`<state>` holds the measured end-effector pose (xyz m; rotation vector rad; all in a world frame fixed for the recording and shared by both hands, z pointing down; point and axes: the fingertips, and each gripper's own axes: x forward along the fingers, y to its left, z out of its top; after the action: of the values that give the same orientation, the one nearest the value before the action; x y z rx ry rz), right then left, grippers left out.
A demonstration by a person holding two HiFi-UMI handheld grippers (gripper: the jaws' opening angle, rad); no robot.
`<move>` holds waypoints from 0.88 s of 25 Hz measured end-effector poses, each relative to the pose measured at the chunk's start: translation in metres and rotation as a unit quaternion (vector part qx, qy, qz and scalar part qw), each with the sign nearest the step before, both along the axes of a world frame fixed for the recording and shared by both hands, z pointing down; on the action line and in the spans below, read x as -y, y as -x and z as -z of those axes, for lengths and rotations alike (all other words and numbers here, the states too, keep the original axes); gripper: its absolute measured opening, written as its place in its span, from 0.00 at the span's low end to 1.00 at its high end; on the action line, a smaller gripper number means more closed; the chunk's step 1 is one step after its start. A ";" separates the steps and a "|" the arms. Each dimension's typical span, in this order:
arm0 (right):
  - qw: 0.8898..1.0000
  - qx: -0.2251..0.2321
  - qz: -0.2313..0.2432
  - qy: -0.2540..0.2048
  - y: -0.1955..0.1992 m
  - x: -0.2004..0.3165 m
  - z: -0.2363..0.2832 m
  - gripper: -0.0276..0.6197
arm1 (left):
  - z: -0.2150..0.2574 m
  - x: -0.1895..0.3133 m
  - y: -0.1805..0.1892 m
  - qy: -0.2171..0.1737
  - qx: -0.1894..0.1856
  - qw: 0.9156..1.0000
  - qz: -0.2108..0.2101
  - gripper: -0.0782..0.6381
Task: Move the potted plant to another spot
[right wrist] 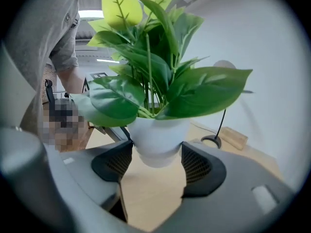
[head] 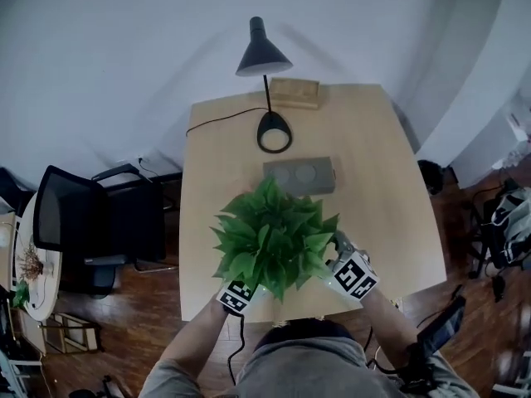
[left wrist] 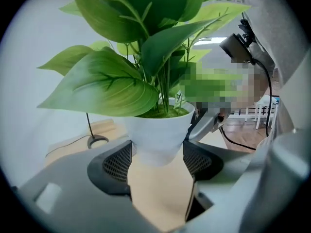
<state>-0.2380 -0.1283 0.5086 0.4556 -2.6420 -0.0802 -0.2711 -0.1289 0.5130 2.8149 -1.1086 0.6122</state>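
Head view: potted plant (head: 274,239) is over the near half of the desk (head: 377,164), close to the front edge, between the two tongs.

Foliage: broad, glossy green leaves (left wrist: 102,86) with paler veins, spreading well wider than the pot. Pot (left wrist: 159,132): plain white, tapering to a narrower base, green filling at the rim.

Left tongs (left wrist: 158,160): both black meshed pads press the pot's lower wall, one on each side. Right tongs (right wrist: 156,160): same grip, taken from the opposite side. In both gripper views the pot's base hangs clear of the desk top.

Hard to see: from above, the leaves cover the pot and the tips of both tongs; only the marker cubes (head: 355,276) show. In the left gripper view a leaf hides the lamp's shade; stem and base remain.

Count: one plant, one pot, two tongs, two marker cubes, one black lamp (head: 274,131), one grey box (head: 300,175) with two round recesses, one wooden block (head: 294,93), one black chair (head: 91,222) left of the desk.
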 end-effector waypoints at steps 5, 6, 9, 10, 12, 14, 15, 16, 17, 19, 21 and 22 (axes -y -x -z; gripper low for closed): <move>0.999 0.013 0.001 -0.032 0.003 0.015 0.053 0.52 | 0.054 0.015 0.002 -0.035 -0.002 0.999 -0.003 0.56; 0.999 0.014 -0.001 -0.037 0.003 0.016 0.061 0.52 | 0.061 0.016 0.002 -0.040 -0.001 0.999 -0.004 0.56; 0.999 0.015 -0.010 -0.049 0.004 0.017 0.074 0.52 | 0.074 0.018 0.003 -0.048 0.000 0.999 -0.012 0.56; 0.999 0.015 -0.015 -0.050 0.004 0.017 0.075 0.52 | 0.076 0.018 0.003 -0.050 0.001 0.999 -0.016 0.56; 0.998 0.015 -0.026 -0.048 0.002 0.017 0.075 0.52 | 0.076 0.019 0.001 -0.053 0.002 0.998 -0.026 0.56; 0.998 0.016 -0.037 -0.044 -0.003 0.016 0.072 0.52 | 0.073 0.018 -0.004 -0.053 0.003 0.998 -0.037 0.56; 0.998 0.015 -0.042 -0.043 -0.007 0.016 0.070 0.52 | 0.071 0.018 -0.007 -0.052 0.003 0.998 -0.041 0.56; 0.998 0.015 -0.047 -0.044 -0.011 0.017 0.070 0.52 | 0.070 0.020 -0.011 -0.052 0.003 0.998 -0.046 0.56; 0.997 0.014 -0.053 -0.045 -0.016 0.019 0.070 0.52 | 0.070 0.022 -0.017 -0.052 0.003 0.997 -0.051 0.56; 0.997 0.012 -0.065 -0.046 -0.030 0.023 0.069 0.52 | 0.070 0.027 -0.032 -0.051 0.004 0.997 -0.062 0.56; 0.996 0.014 -0.075 -0.042 -0.048 0.028 0.067 0.52 | 0.068 0.033 -0.049 -0.049 0.005 0.996 -0.070 0.56; 0.996 0.015 -0.078 -0.041 -0.058 0.032 0.066 0.52 | 0.066 0.036 -0.059 -0.048 0.006 0.996 -0.073 0.56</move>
<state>-0.1800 -0.1603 0.4430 0.6940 -2.6290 -0.1344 -0.2119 -0.1653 0.4466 3.0004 -0.9645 0.6015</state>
